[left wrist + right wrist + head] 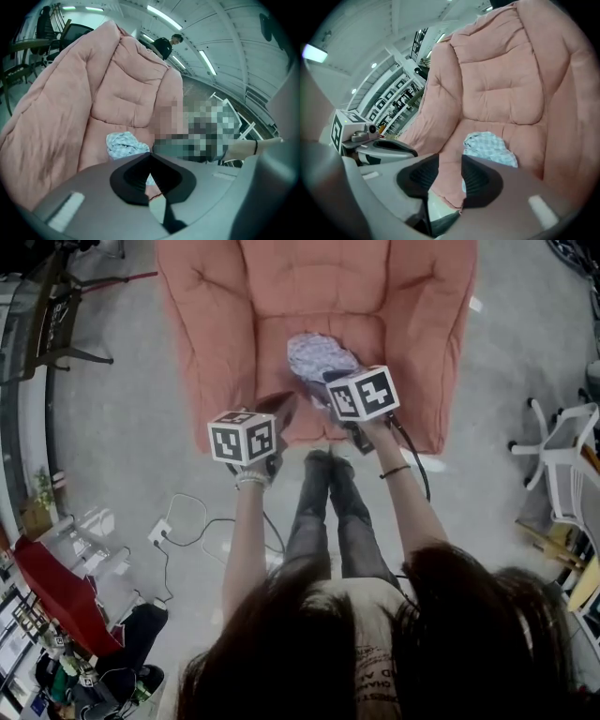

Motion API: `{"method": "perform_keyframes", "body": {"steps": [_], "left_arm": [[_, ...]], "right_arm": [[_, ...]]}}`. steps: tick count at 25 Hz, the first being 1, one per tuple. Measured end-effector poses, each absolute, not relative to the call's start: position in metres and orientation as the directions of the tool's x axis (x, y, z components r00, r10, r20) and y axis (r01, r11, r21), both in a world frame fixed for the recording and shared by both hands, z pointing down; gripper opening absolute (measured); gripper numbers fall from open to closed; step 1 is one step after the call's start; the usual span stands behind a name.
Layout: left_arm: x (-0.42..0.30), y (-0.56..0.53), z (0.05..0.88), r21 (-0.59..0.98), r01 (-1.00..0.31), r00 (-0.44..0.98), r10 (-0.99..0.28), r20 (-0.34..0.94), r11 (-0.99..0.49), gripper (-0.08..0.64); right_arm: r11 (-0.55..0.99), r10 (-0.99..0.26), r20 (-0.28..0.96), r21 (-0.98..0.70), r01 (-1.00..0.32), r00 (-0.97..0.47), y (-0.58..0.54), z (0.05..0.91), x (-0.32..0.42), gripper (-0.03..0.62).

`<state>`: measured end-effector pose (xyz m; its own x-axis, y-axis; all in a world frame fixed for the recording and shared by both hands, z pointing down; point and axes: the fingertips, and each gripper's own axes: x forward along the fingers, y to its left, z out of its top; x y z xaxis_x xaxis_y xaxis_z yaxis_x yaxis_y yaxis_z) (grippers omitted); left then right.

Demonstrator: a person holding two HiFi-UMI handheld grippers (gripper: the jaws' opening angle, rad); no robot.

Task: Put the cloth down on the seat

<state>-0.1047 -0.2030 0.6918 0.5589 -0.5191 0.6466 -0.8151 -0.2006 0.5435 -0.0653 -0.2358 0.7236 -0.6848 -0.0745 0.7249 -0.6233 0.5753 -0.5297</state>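
Observation:
A light checked cloth [319, 356] lies crumpled on the seat [367, 337] of a pink padded armchair, near its front edge. It shows as well in the left gripper view, cloth [123, 142], and in the right gripper view, cloth [489, 145]. My right gripper [325, 381] hovers just in front of the cloth and apart from it. The right gripper [450, 163] is open, with only bare seat showing between its pads. My left gripper [279, 407] hangs by the seat's front left edge. The left gripper [150, 157] has its pads meeting, with nothing in them.
My legs [328, 512] stand right before the chair. A power strip with cables [159, 532] lies on the grey floor at left. A white office chair [562, 442] stands at right, a dark chair [56, 306] at far left. A person [164, 44] stands behind the armchair.

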Motion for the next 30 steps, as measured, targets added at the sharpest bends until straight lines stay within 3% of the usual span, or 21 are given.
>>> {"method": "perform_keyframes", "body": {"steps": [20,30], "left_arm": [[-0.101,-0.199,0.560,0.536,-0.807,0.538,-0.682,0.495,-0.247,-0.003],[-0.095,-0.205,0.502,0.502,-0.795,0.564,-0.721,0.402,-0.341,-0.003]], "right_arm": [[0.517,-0.309,0.539,-0.596,-0.614,-0.784,-0.227,0.574,-0.060,0.097],[0.551,-0.384,0.474,-0.571,-0.609,-0.792,-0.234,0.516,-0.050,0.035]]}}
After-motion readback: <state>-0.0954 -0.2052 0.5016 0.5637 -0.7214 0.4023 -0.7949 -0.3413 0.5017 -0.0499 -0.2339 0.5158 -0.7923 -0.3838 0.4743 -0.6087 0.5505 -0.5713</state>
